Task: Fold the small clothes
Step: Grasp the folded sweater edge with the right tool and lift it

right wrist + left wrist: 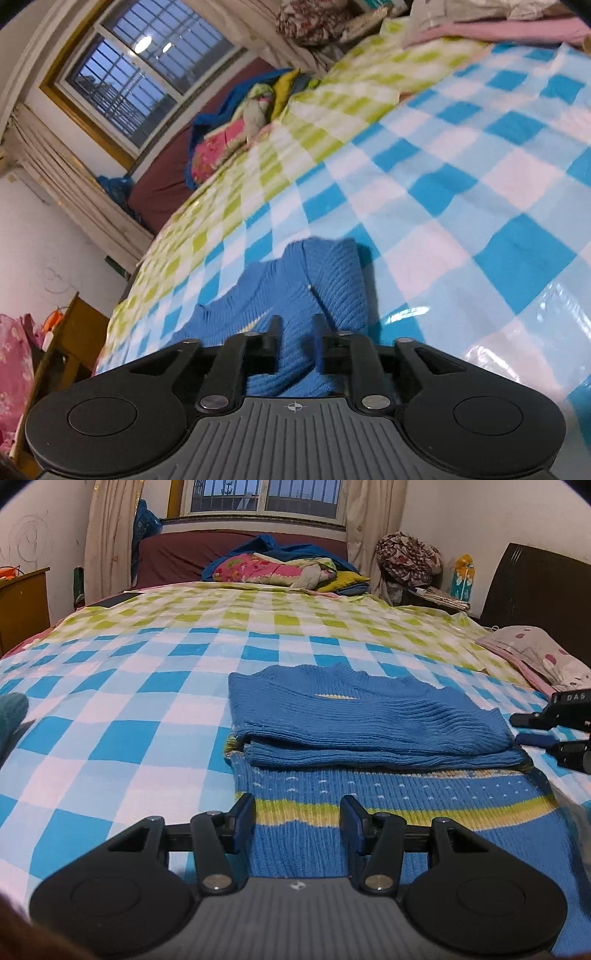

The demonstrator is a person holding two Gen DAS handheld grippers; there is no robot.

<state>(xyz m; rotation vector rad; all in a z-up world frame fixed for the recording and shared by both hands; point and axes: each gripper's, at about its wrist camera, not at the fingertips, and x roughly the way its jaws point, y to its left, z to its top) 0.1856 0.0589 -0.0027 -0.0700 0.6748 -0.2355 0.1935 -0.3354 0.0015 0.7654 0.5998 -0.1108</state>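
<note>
The blue sweater [369, 731] lay half folded on the checkered bedspread [110, 720]. The left gripper [297, 808] hung open over its striped hem, and the right gripper [295, 328] sat open over the folded part, nothing pinched.

Our left gripper [297, 805] is matte black with a ribbed grey base plate, a tiny crosshair logo stamped at 12 o'clock on it, round discs at 9 and 3 o'clock, silver pivot screws, and dark blue pads on its fingers [245, 821]. Our right gripper [295, 328] is the same build; its pads look black, though blur makes that hard to call. Seen from the left, white letters mark its side.
</note>
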